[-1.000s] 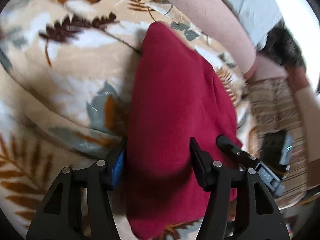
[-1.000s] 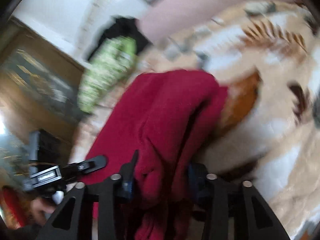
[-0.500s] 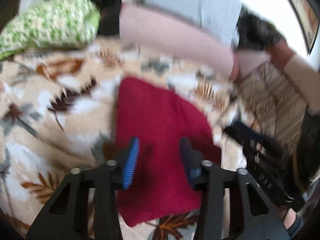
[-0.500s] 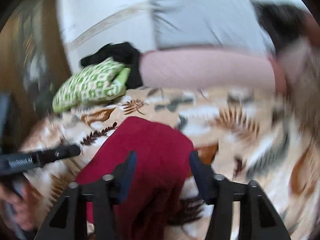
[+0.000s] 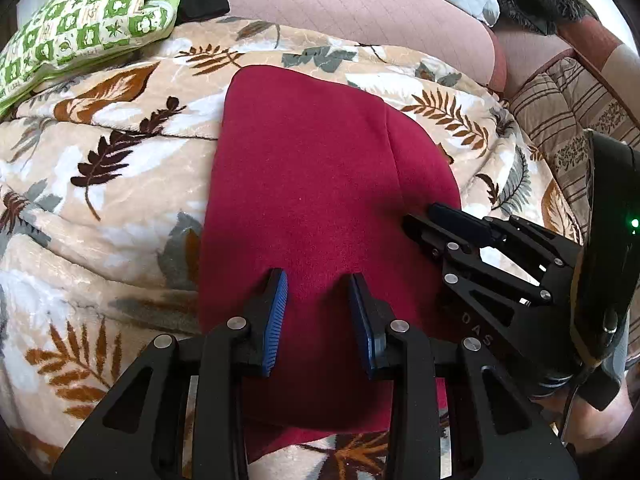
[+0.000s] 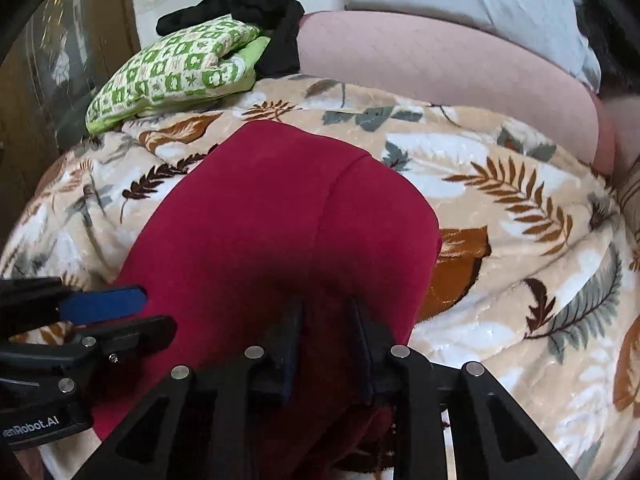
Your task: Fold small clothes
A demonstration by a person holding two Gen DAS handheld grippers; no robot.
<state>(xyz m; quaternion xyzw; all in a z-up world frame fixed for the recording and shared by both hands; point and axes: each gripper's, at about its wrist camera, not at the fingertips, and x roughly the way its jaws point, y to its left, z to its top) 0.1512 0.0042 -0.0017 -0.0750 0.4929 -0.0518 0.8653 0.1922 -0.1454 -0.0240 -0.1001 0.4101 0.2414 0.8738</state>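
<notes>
Red fleece garment lies folded flat on the leaf-print blanket: soft, light, limp. My left fingers and right fingers, just narrowed, hang above it empty. I'd pinch its near hem corners.

A beige blanket printed with brown and grey leaves covers the surface. At its far edge lies a green-and-white patterned cushion, with a black cloth bunched just behind it (what kind of cloth cannot be told). A long pink bolster runs along the back, a pale grey pillow behind it. To the right lies a striped brown quilt.
</notes>
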